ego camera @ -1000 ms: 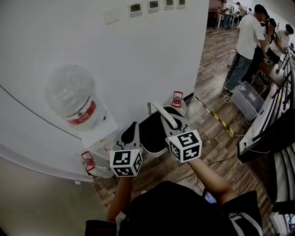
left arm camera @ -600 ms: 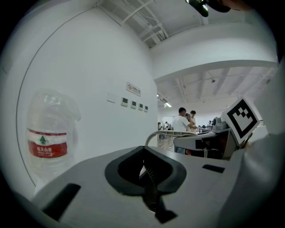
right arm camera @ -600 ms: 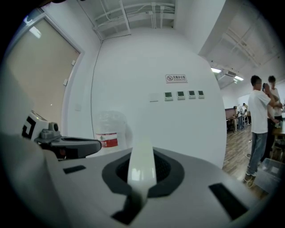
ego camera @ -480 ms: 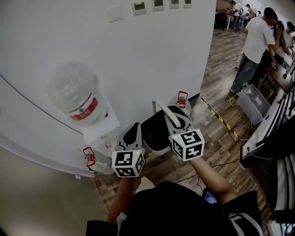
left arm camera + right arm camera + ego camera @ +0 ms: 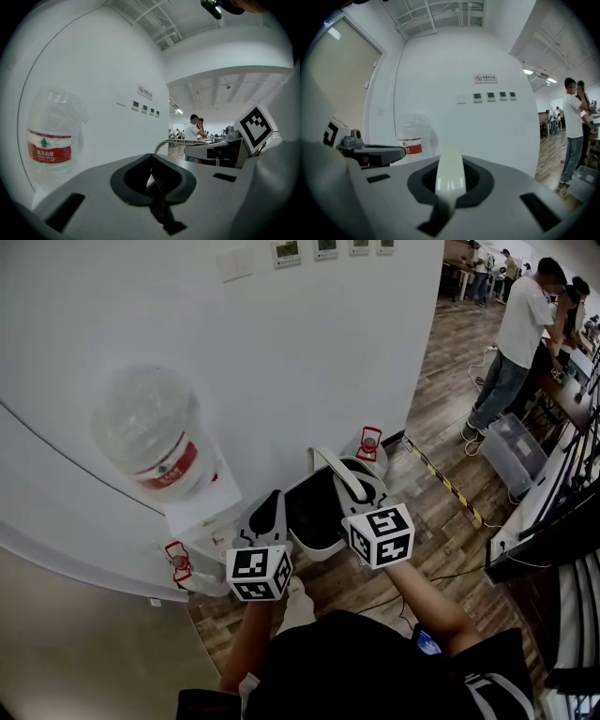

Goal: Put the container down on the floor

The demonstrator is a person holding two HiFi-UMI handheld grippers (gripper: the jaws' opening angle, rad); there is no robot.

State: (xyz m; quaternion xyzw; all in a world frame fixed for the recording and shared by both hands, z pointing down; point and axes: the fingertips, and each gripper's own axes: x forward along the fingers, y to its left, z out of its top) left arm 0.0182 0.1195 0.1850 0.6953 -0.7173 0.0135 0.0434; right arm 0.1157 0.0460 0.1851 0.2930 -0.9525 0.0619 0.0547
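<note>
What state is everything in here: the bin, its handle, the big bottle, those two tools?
Container: no lid, held up off the floor.
Handle: raised, pinched.
Right gripper: jaws shut on the handle.
Left gripper: jaws shut, apparently on the container's rim.
Water bottle: upside down on its dispenser.

Bright even indoor light, fisheye-bent edges, dark vignetted corners, near foreground perhaps soft

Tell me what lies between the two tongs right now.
In the head view, the container sits between left tongs and right tongs, which grip its white handle.
</note>
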